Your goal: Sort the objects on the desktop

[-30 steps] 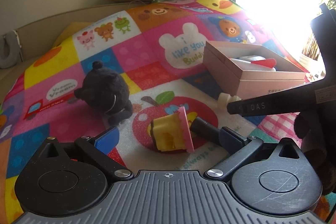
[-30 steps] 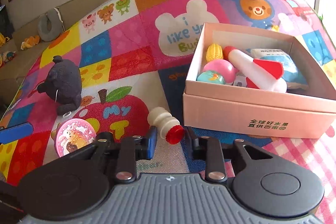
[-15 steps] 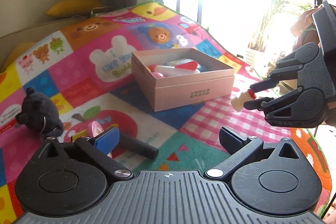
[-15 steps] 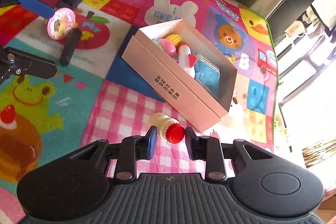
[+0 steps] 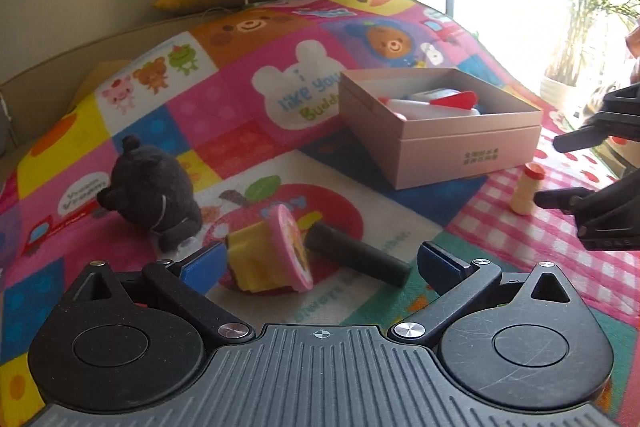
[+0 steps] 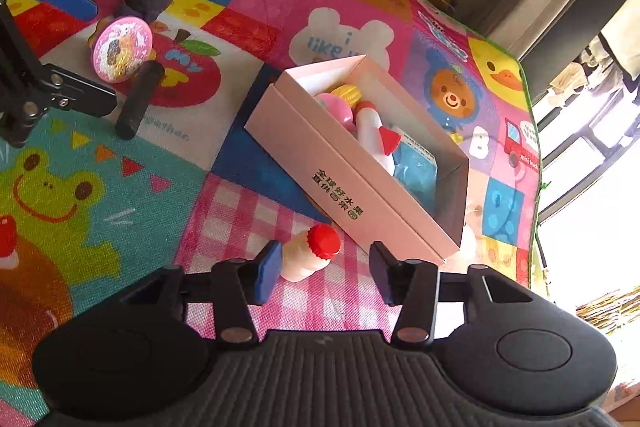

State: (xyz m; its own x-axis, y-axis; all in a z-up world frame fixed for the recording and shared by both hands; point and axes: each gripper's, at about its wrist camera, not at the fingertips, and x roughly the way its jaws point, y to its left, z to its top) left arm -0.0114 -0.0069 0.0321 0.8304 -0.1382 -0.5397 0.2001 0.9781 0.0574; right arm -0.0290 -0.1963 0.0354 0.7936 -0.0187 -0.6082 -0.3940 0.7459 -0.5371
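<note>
The little toy milk bottle [image 6: 310, 259] with the red cap stands on the pink-checked patch of the play mat [image 6: 120, 187], just outside the near wall of the pink cardboard box [image 6: 352, 187], and the right gripper [image 6: 324, 273] sits around it with its jaws spread wide; the blue pad on one side looks to be at or very near the bottle's body, the other is well clear, so nothing is being squeezed. It looks like light hollow plastic, smooth and rounded, so I'd expect it to tip or roll at a nudge; the pale waisted body below the cap seems the safer place to pinch, since the cap is narrow and slick. Over on the apple picture, the left gripper [image 5: 320, 263] is likewise open and holding nothing, with a yellow toy with a round pink face [image 5: 272, 255] lying on its side just beside its left pad and a black cylinder [image 5: 356, 259] lying flat in front. That cylinder appears rigid and would roll; a grip across its middle would suit it. The dark plush bear [image 5: 154, 193] behind is soft and would squash under the pads without harm. The box is open-topped and already holds a white toy rocket with red fins [image 6: 376, 139], a pink ball [image 6: 338, 109], a yellow corn piece [image 6: 347, 93] and a blue packet [image 6: 416, 171]; there looks to be room left inside.
</note>
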